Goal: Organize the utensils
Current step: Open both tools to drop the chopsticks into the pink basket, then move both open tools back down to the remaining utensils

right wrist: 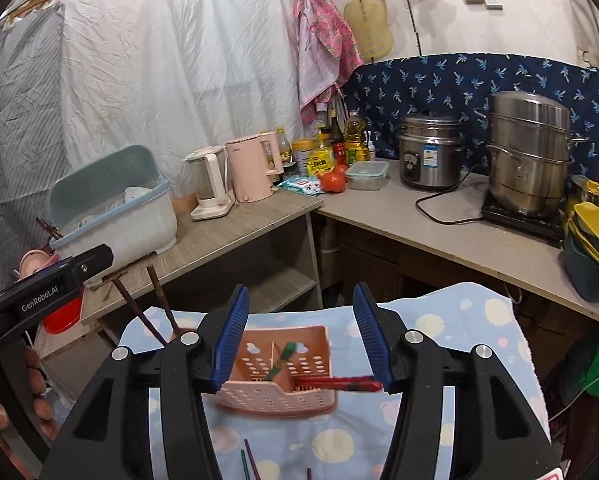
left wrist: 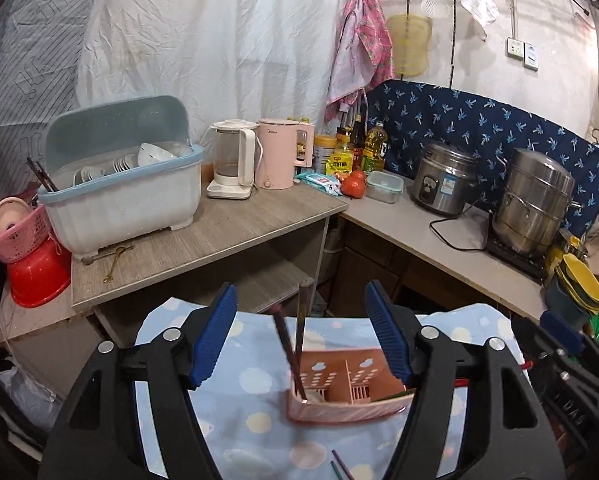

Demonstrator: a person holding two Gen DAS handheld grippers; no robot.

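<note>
A pink perforated utensil holder (left wrist: 339, 404) (right wrist: 279, 376) with two compartments stands on a blue spotted cloth (left wrist: 251, 412) (right wrist: 459, 360). Two dark chopsticks (left wrist: 289, 344) (right wrist: 147, 312) stand in its left compartment. In the right wrist view a green utensil (right wrist: 285, 356) and a red one (right wrist: 339, 384) lie in it, blurred. My left gripper (left wrist: 303, 336) is open and empty, above and around the holder. My right gripper (right wrist: 301, 340) is open and empty above the holder. Loose chopstick ends (left wrist: 341, 466) (right wrist: 249, 462) lie on the cloth near me.
A wooden table (left wrist: 203, 240) carries a dish rack (left wrist: 119, 184), two kettles (left wrist: 235, 160), bottles and a tomato (left wrist: 353, 186). The right counter (left wrist: 439, 248) holds a rice cooker (left wrist: 443, 178) and steamer pot (left wrist: 535, 204). Stacked bowls (right wrist: 595, 236) stand at the right.
</note>
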